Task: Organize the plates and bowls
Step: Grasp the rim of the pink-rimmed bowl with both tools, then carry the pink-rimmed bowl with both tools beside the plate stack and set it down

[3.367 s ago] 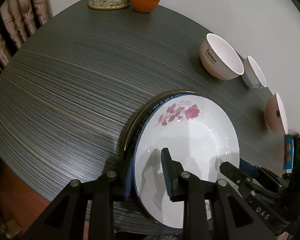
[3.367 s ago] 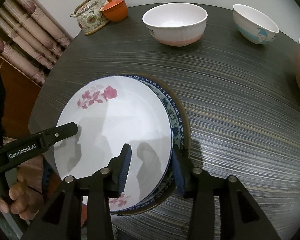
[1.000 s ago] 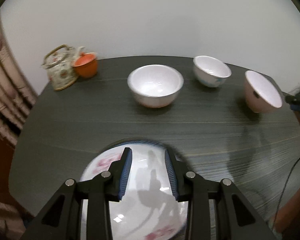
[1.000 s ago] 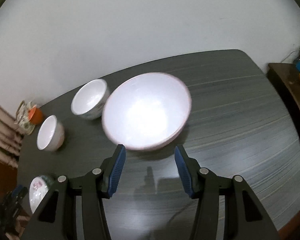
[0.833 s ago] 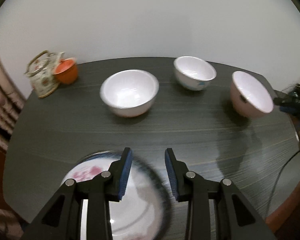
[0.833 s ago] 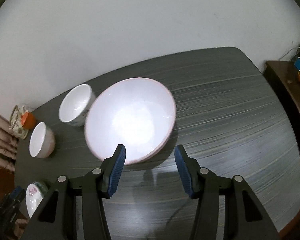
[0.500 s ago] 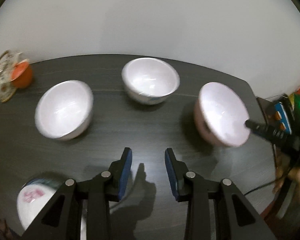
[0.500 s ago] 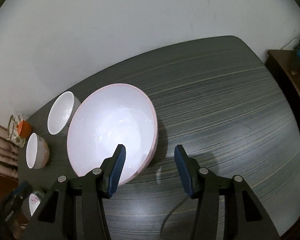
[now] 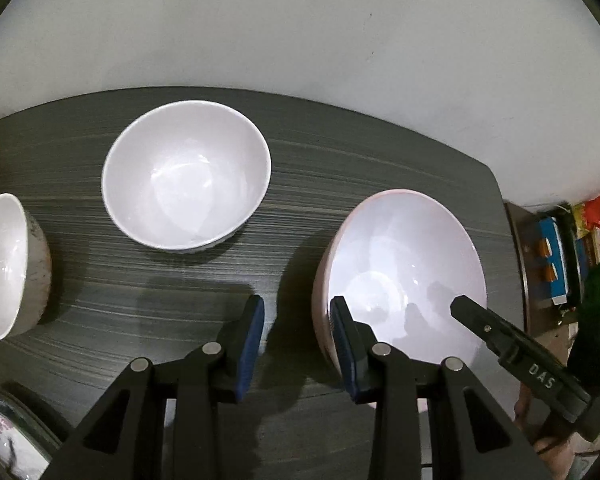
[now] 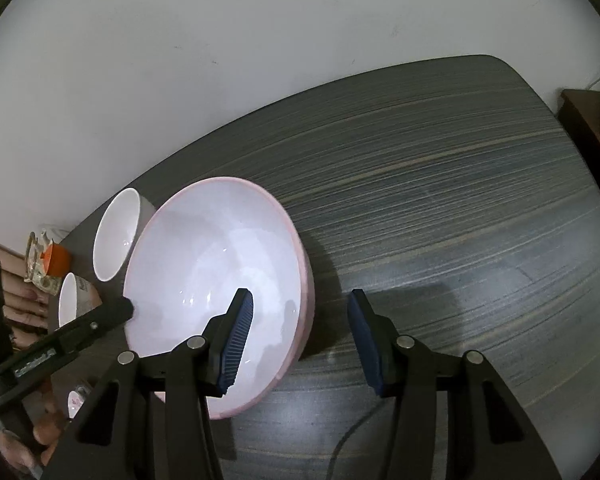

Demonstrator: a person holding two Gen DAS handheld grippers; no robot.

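Note:
A large pink-rimmed bowl (image 9: 400, 280) stands upright on the dark table (image 9: 380, 152), near its right end. My left gripper (image 9: 296, 340) is open and straddles the bowl's left rim: one finger is outside and the other is over the inside. My right gripper (image 10: 300, 336) is open astride the opposite rim of the same bowl (image 10: 212, 272). Neither pair of pads presses on the wall. A white bowl (image 9: 186, 176) sits behind it, with another bowl (image 9: 8, 276) further left. The stacked plates (image 9: 4, 436) lie at the near left corner.
A patterned teapot and an orange cup (image 10: 56, 260) stand at the table's far left end. A low cabinet (image 9: 552, 256) with boxes is beyond the right edge. A cable (image 10: 340, 452) hangs off the near edge. A person's hand (image 10: 44, 436) holds the left tool.
My left gripper swept right from above the plate stack to the pink bowl's left rim. My right gripper sank closer, and the bowl's right rim now lies between its fingers.

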